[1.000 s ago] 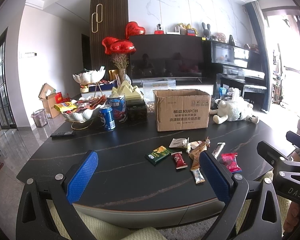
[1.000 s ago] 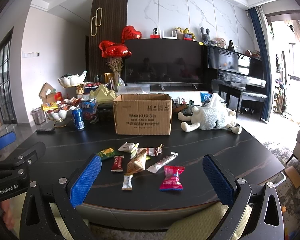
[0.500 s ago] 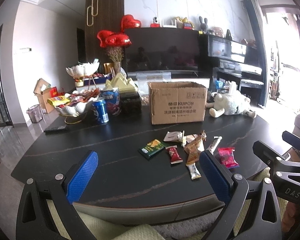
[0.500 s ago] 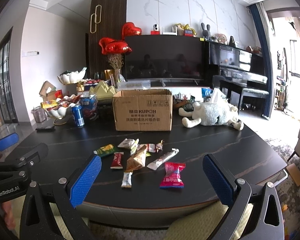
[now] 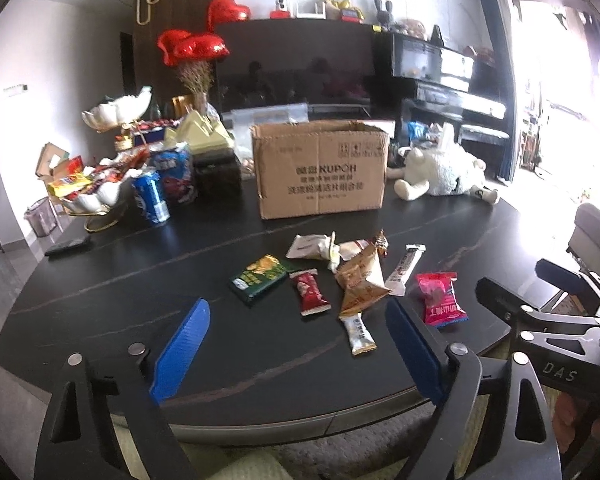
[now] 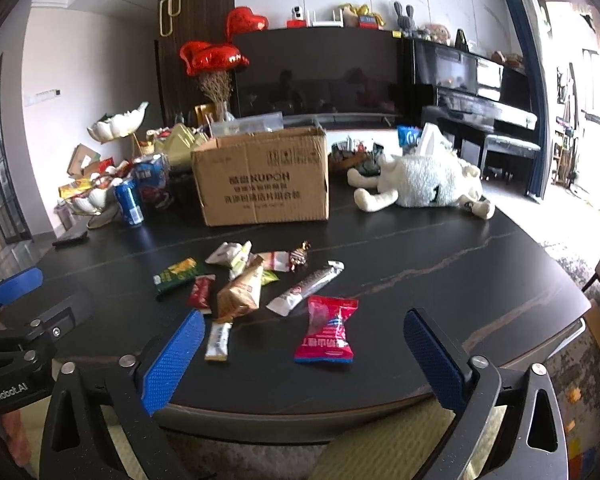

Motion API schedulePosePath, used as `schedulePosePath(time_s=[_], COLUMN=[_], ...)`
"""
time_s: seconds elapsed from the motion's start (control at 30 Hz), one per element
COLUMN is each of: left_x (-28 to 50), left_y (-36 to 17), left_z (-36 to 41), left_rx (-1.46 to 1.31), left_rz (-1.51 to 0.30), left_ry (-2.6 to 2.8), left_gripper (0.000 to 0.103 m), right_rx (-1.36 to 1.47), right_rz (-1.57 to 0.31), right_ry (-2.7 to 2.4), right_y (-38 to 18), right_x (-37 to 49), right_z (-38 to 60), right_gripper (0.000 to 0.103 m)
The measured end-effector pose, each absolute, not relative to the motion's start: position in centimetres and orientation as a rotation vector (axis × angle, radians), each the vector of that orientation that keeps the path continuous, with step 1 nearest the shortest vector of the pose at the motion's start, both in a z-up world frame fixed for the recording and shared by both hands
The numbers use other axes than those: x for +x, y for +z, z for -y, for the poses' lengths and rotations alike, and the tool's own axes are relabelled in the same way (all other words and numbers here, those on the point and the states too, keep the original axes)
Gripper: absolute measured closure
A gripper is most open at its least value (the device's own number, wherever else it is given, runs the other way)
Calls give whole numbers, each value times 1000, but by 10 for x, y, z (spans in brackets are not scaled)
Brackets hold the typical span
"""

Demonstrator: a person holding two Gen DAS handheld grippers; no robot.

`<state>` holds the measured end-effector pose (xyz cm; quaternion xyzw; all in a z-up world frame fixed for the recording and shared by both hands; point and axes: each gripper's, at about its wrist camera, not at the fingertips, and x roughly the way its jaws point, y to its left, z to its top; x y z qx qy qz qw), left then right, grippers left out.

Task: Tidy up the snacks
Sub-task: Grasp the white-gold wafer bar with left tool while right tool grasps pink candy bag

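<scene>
Several snack packets lie loose on the dark table [image 5: 100, 312]: a green pack [image 5: 260, 278], a small red pack [image 5: 310, 292], a tan pouch [image 5: 360, 280], a pink-red pack [image 5: 442, 298] and a small silver bar [image 5: 358, 330]. An open cardboard box [image 5: 320, 168] stands behind them. My left gripper [image 5: 300, 344] is open and empty above the table's near edge, short of the packets. My right gripper [image 6: 300, 352] is open and empty, with the pink-red pack [image 6: 328, 330] between its fingers' line of view. The box [image 6: 262, 178] is beyond.
A blue can [image 5: 150, 196], a snack bag [image 5: 176, 172] and white bowls of snacks [image 5: 96, 192] stand at the left. A plush sheep [image 5: 440, 174] lies right of the box. A remote [image 5: 68, 246] lies near the left edge. The right gripper's body [image 5: 560, 320] shows at right.
Both grippers have moved forward and tilted down toward the table, so the packets look larger and nearer. Both stay open. Nothing on the table has moved.
</scene>
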<state>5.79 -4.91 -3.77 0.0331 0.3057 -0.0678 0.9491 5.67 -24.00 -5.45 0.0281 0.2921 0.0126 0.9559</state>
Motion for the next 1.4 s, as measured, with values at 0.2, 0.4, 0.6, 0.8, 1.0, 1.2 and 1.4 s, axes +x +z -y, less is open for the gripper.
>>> schedulePosePath(time_s=[0.2, 0.4, 0.6, 0.8, 1.0, 1.2, 1.4], left_x=[86, 113, 130, 144, 149, 154, 159], left_y=[-58, -88, -108, -126, -138, -141, -143], left_z=[63, 75, 82, 88, 92, 97, 98], left_rx=[39, -2, -27, -57, -70, -77, -69], left_rz=[-732, -845, -903, -971, -1007, -1014, -1017], left_ry=[-183, -209, -204, -217, -221, -215, -211], left_gripper=[25, 38, 47, 57, 61, 68, 82], right_rx=[84, 119, 144, 145, 143, 139, 127], right_rz=[-682, -764, -802, -825, -846, -869, -898], right_ry=[44, 59, 65, 85, 87, 91, 93], right_y=[-76, -101, -116, -126, -133, -140, -146], right_x=[83, 108, 126, 136, 142, 148, 151], right_z=[251, 262, 266, 264, 264, 262, 258], right_gripper=[13, 23, 30, 36, 38, 44, 59])
